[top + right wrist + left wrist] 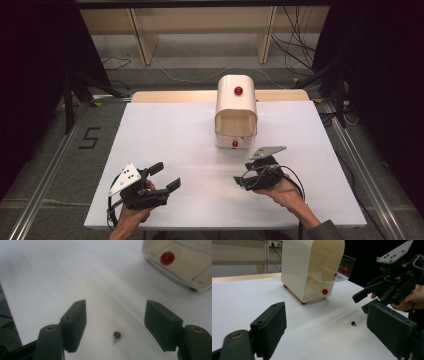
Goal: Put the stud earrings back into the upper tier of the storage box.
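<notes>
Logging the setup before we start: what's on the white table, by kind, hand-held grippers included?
Cream mini drawer cabinet: 1
Loose red knob with screw: 1
Hand-held grippers, left hand-held gripper and right hand-held gripper: 2
Total: 4

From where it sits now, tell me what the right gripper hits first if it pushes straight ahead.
Probably the small red pin, lying on the table between the right gripper's open fingers. Beyond it, only bare tabletop; the cabinet sits off to one side.
</notes>
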The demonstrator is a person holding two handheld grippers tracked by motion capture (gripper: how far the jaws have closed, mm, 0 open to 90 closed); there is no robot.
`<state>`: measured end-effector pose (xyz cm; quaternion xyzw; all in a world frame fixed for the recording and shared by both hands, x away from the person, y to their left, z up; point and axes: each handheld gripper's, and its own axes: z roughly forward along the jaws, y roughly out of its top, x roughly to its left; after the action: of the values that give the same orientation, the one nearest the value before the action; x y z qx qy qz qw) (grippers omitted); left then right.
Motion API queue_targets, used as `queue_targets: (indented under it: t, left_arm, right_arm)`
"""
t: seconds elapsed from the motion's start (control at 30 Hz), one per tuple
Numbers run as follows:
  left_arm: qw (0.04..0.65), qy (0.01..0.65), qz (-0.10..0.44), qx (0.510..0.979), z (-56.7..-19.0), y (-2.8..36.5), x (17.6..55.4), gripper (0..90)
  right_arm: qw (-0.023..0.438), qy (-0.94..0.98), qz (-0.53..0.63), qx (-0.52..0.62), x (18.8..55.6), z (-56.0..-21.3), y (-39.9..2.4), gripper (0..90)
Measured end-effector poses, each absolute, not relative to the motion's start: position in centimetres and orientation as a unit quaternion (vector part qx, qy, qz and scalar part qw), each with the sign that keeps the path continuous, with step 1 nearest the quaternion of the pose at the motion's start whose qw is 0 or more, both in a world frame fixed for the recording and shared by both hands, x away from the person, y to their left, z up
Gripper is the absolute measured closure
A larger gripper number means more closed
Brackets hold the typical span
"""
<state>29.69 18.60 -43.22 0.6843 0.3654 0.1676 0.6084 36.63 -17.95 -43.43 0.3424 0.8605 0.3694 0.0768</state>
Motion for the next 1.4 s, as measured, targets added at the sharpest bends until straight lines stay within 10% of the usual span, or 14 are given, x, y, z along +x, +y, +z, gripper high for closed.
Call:
queue_targets:
  t: [1.4]
  left_arm:
    - [0.607, 0.36, 0.166, 0.689, -43.3, 18.5, 29.7, 15.9]
  right_arm:
    - [0.073, 0.903, 0.272, 0.325, 37.0, -47.0, -16.9, 79.5]
